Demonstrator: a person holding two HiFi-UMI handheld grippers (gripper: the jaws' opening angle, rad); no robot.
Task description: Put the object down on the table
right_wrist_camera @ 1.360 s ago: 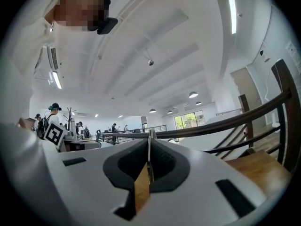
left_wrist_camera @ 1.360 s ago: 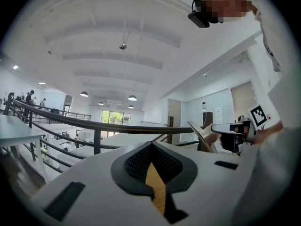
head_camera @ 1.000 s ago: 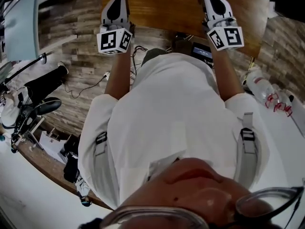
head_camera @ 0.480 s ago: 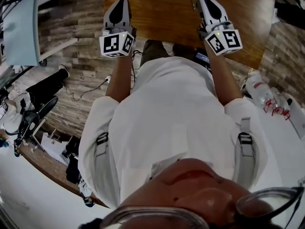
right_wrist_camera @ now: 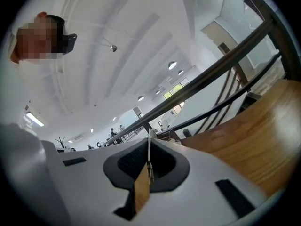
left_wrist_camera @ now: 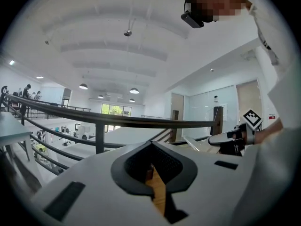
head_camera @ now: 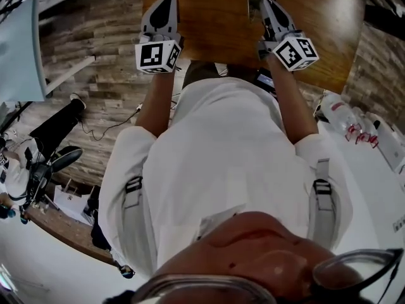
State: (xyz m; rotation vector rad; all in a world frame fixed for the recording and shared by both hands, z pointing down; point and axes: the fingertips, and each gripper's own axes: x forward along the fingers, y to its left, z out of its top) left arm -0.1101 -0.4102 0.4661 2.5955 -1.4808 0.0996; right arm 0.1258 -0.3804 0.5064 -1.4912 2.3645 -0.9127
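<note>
Clearly the right gripper (right_wrist_camera: 149,139) is clamped on a thin flat object (right_wrist_camera: 149,159), which stands edge-on between its pads above the near part of the wooden table (head_camera: 209,24). The left gripper (left_wrist_camera: 151,147) has its jaws together with nothing between them. To set the object down well, lower it until its bottom edge meets the wood, lay it flat, then release gently.

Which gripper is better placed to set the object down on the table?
Right: the right gripper is shut on a thin strip over the wooden table; the left gripper holds nothing.
</note>
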